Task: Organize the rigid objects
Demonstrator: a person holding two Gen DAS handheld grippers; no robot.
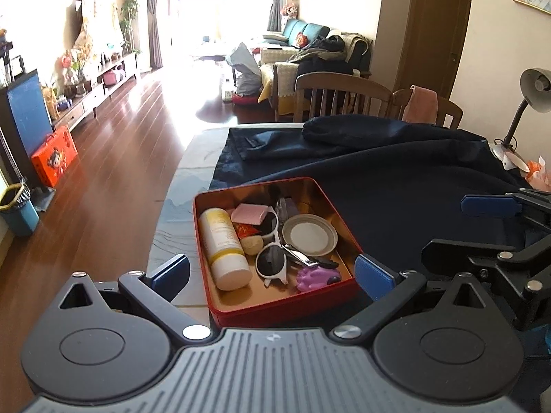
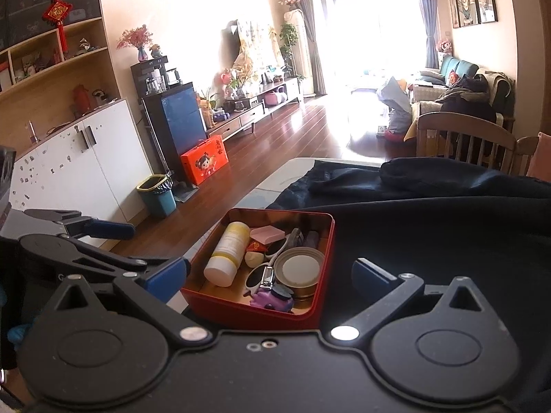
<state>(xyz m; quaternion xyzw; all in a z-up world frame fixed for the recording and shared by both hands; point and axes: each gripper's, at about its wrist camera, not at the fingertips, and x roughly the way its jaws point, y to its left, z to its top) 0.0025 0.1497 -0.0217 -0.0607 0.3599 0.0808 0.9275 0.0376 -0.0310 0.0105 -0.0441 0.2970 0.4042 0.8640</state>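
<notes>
A pale marble-patterned table (image 1: pixel 179 206) carries a dark navy cloth (image 1: pixel 396 186) from twelve to three o'clock; a red tin (image 1: pixel 275 309) sits at centre, its right part on the cloth.

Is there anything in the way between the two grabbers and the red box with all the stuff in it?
Nothing visible stands in the way. The red box sits right in front of the left gripper and the right gripper, both open and empty. Only bare dark cloth and table lie around it.
</notes>
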